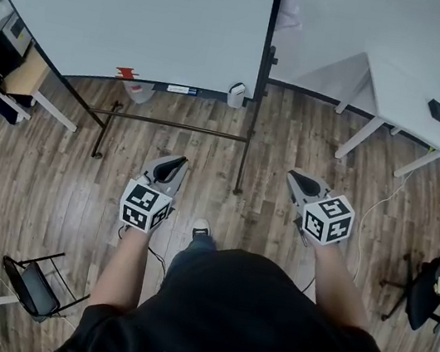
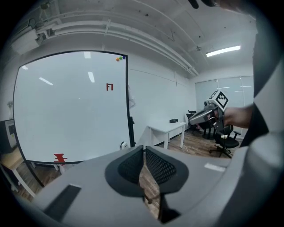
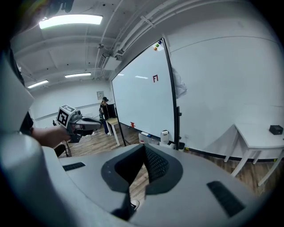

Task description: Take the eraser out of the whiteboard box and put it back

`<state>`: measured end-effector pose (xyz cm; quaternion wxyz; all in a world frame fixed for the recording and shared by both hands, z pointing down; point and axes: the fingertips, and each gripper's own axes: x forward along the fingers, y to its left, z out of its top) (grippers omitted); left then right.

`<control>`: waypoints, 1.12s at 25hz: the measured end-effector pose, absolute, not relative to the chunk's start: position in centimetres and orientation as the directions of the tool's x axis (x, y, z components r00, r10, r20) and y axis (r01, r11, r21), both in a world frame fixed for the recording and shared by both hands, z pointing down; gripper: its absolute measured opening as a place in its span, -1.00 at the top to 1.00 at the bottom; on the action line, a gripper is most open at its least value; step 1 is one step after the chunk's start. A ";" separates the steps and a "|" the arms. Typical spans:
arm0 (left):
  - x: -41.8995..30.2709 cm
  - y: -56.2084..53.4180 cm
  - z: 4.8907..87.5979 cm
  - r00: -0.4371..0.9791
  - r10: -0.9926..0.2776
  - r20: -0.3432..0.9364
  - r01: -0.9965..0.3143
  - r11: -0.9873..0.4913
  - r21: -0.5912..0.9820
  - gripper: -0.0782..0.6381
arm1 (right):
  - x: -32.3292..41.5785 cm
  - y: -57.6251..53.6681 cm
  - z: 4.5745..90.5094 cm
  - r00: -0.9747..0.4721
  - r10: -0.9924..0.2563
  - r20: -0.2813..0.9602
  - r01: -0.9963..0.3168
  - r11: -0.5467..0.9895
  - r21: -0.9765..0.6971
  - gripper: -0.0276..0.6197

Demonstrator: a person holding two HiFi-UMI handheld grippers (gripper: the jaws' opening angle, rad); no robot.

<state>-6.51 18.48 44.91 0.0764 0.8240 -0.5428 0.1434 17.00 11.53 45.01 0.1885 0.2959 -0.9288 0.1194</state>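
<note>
Operator's black-clad torso (image 1: 236, 325) fills the head view's foot, both forearms reaching fwd over the wood floor (image 1: 293, 142). Eraser: not distinguishable in any view, so long axis and heading cannot be told. Small white box (image 1: 236, 94) w/ dark top sits upright by the whiteboard (image 1: 131, 12) lower right corner, well apart from both tools. Left tool (image 1: 179, 160): clenched, tips meeting, nothing between. Right tool (image 1: 297, 176): same, clenched and empty. Right gripper view alone shows a person (image 3: 104, 111) standing beyond the board. Left gripper view shows office chairs (image 2: 224, 135), which the right gripper view lacks.

Two tools (image 1: 178, 162) (image 1: 293, 175), one whiteboard (image 1: 131, 12)
</note>
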 end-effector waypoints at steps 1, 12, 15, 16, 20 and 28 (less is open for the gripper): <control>-6.7 18.0 45.0 0.372 -0.871 0.320 -0.915 -0.402 -0.028 0.74 | 16.7 11.2 45.1 -0.752 -0.506 0.422 -0.597 0.794 -0.111 0.92; -9.3 13.7 46.1 0.407 -0.845 0.347 -0.898 -0.439 -0.017 0.74 | 13.6 7.8 46.2 -0.737 -0.510 0.444 -0.615 0.778 -0.129 0.92; -10.1 12.7 46.5 0.413 -0.839 0.355 -0.895 -0.445 -0.012 0.74 | 13.0 7.0 46.7 -0.731 -0.510 0.453 -0.621 0.772 -0.134 0.92; -10.4 12.4 46.7 0.415 -0.837 0.357 -0.894 -0.447 -0.009 0.74 | 12.8 6.7 46.8 -0.730 -0.511 0.455 -0.623 0.771 -0.134 0.92; -11.5 10.7 47.3 0.426 -0.829 0.364 -0.889 -0.457 -0.002 0.74 | 11.7 5.1 47.2 -0.724 -0.512 0.463 -0.628 0.767 -0.135 0.92; -13.4 7.4 48.0 0.447 -0.811 0.377 -0.877 -0.480 0.007 0.74 | 9.1 2.4 47.8 -0.718 -0.512 0.472 -0.635 0.759 -0.143 0.92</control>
